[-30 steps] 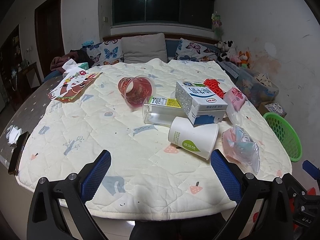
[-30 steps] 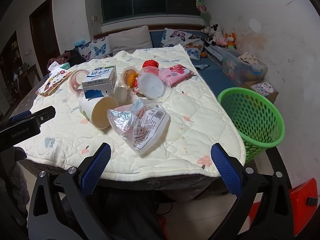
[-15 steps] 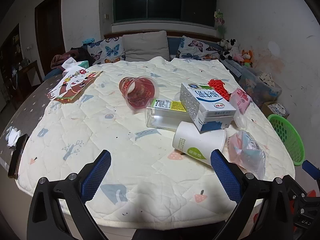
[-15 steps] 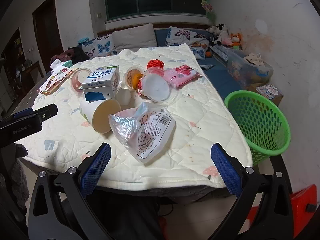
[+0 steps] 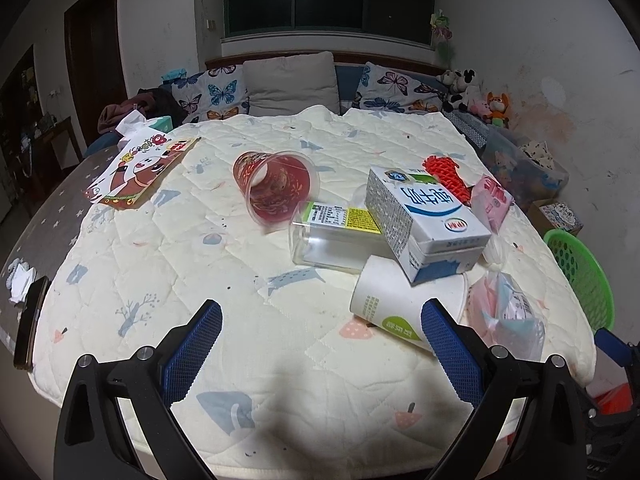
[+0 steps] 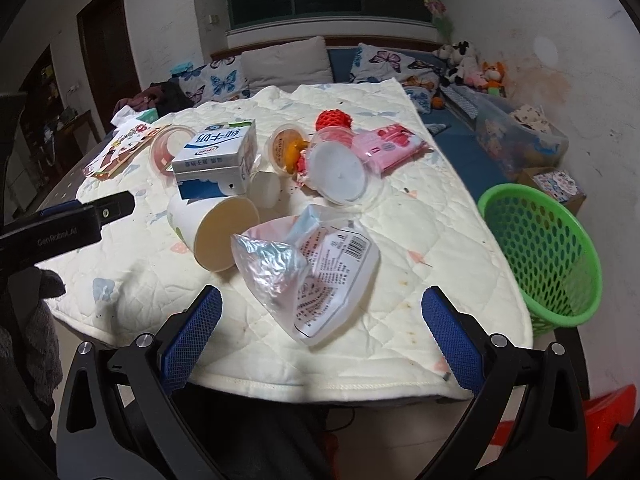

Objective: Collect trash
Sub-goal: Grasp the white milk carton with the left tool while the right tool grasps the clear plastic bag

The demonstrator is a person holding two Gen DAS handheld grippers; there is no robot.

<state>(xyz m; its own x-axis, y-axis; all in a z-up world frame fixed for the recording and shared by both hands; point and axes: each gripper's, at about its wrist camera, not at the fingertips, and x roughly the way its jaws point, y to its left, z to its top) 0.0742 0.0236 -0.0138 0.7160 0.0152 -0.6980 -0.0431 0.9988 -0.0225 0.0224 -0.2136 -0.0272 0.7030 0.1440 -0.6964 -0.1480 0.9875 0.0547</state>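
Observation:
Trash lies on a quilted table cover (image 5: 168,248). A red plastic cup (image 5: 276,184) lies on its side, with a clear box (image 5: 336,240), a white-blue milk carton (image 5: 424,220), a paper cup (image 5: 396,304) and a crumpled plastic bag (image 5: 508,312) to its right. My left gripper (image 5: 320,356) is open and empty over the near edge. My right gripper (image 6: 320,340) is open and empty, just short of the plastic bag (image 6: 316,272). The paper cup (image 6: 216,232), carton (image 6: 220,156), a white lid (image 6: 340,168) and a pink packet (image 6: 388,144) lie beyond. A green basket (image 6: 544,240) stands right of the table.
A picture book (image 5: 140,168) lies at the table's far left. A phone (image 5: 30,320) and tissue (image 5: 18,280) sit on the left edge. A sofa with cushions (image 5: 292,84) stands behind. Boxes (image 6: 520,136) line the right wall. The left gripper's arm (image 6: 64,224) shows in the right wrist view.
Both grippers have moved forward and a little higher over the table edge; the trash looks closer in both views. Nothing was grasped.

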